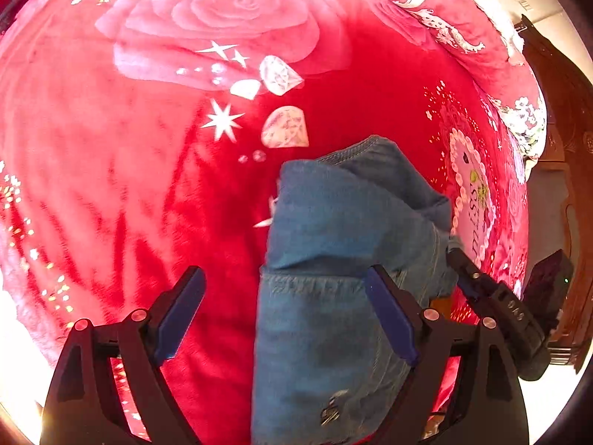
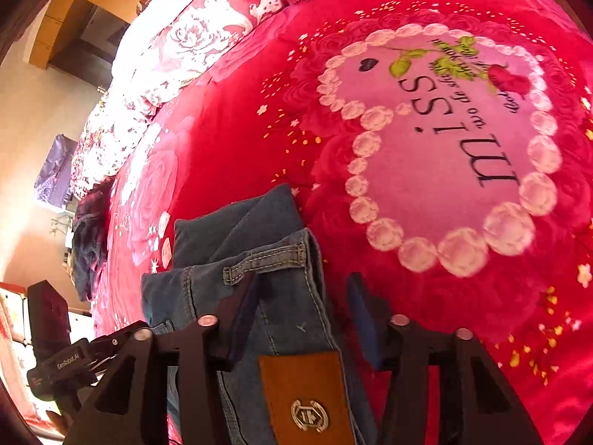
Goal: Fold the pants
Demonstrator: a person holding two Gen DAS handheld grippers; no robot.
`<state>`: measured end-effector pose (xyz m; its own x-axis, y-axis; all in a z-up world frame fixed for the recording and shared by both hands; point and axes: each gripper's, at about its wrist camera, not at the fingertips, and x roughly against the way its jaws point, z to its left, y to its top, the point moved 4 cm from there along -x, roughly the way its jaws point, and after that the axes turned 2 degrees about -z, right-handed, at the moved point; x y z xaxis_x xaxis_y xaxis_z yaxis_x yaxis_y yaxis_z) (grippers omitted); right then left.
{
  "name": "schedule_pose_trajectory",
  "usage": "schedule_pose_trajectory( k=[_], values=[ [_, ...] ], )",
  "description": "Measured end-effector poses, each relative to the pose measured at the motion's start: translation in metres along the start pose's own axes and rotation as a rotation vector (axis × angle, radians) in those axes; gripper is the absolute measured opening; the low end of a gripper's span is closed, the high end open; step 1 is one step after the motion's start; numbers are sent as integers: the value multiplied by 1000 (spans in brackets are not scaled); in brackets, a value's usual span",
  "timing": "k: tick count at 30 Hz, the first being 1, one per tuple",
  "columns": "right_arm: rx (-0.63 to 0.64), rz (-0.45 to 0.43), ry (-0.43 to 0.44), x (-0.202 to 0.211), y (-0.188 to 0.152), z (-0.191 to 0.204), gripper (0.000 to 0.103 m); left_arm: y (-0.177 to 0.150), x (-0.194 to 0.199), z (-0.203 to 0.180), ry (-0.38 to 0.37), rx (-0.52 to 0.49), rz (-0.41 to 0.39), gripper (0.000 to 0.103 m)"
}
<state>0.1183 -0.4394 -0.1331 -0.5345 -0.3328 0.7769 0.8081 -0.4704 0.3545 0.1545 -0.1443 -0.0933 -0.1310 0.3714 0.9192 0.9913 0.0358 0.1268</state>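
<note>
Blue jeans (image 1: 333, 252) lie folded in a stack on a red rose-print blanket (image 1: 129, 185). My left gripper (image 1: 285, 289) is open just above them; its right finger hangs over the denim, its left finger over the blanket. In the right wrist view the jeans (image 2: 259, 259) show their waistband, a belt loop and a brown leather patch (image 2: 304, 396). My right gripper (image 2: 302, 296) is open, its fingers either side of the waistband edge. The right gripper (image 1: 481, 289) also shows at the jeans' right edge in the left wrist view.
A pink heart with "miss" lettering (image 2: 444, 141) is printed on the blanket right of the jeans. A dark garment (image 2: 89, 237) lies at the blanket's far left edge. Dark wooden furniture (image 1: 563, 148) stands beyond the bed. The left gripper's body (image 2: 55, 352) shows at lower left.
</note>
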Motion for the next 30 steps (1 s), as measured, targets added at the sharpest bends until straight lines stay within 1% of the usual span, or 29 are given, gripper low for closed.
schedule_pose_trajectory(
  k=[1, 2, 3, 4, 5, 6, 7, 8, 9, 10, 11, 12, 13, 15, 19, 21, 22, 23, 24, 25, 27, 29, 30],
  values=[
    [60, -25, -8, 3, 4, 10, 9, 4, -1, -5, 2, -14, -17, 84],
    [137, -74, -18, 10, 9, 23, 9, 9, -3, -8, 34, -28, -46, 83],
    [171, -102, -34, 13, 11, 29, 9, 15, -10, -9, 75, -37, -64, 83],
    [181, -96, -68, 8, 14, 28, 9, 19, -21, -8, 108, -43, -59, 83],
    [193, -52, -124, -5, 16, 23, 9, 22, -32, -6, 126, -34, -36, 84],
    [205, -18, -167, -16, 16, 17, 14, 25, -34, -3, 124, -17, -36, 84],
    [209, 8, -191, -25, 15, 11, 15, 27, -30, -4, 126, -11, -48, 83],
    [199, 10, -179, -26, 15, 9, 17, 29, -28, -6, 131, -20, -46, 83],
    [176, -2, -156, -22, 16, 6, 21, 29, -25, -6, 122, -29, -34, 80],
    [151, 0, -126, -16, 16, 5, 21, 29, -22, -7, 100, -30, -23, 77],
    [133, 6, -102, -11, 16, 3, 21, 26, -17, -3, 76, -29, -12, 77],
    [115, 3, -82, -2, 14, 0, 24, 21, -11, 2, 61, -29, -3, 77],
    [99, -1, -58, 8, 10, -3, 34, 14, -4, 6, 44, -26, 2, 77],
    [70, 11, -15, 25, -3, -8, 42, -8, 10, 16, -14, -9, 16, 77],
    [38, 68, 52, 44, -46, -15, 44, -66, 24, 24, -127, 30, 69, 77],
    [22, 99, 73, 48, -70, -18, 47, -95, 17, 22, -152, 32, 132, 77],
    [17, 110, 70, 47, -80, -20, 47, -106, 11, 19, -157, 22, 171, 77],
    [18, 121, 64, 47, -89, -21, 44, -116, 4, 15, -158, 12, 202, 77],
    [42, 118, 50, 50, -96, -19, 36, -123, 2, 11, -152, 0, 205, 77],
    [86, 94, 31, 57, -101, -14, 33, -126, 3, 6, -132, -30, 183, 77],
    [171, 50, -10, 67, -111, -2, 32, -131, 4, -4, -71, -113, 132, 77],
    [289, 84, -138, 56, -125, -2, 30, -133, -1, -9, -24, -160, 103, 78],
    [327, 97, -183, 49, -130, -5, 32, -133, 0, -12, -10, -170, 94, 78]
  ],
)
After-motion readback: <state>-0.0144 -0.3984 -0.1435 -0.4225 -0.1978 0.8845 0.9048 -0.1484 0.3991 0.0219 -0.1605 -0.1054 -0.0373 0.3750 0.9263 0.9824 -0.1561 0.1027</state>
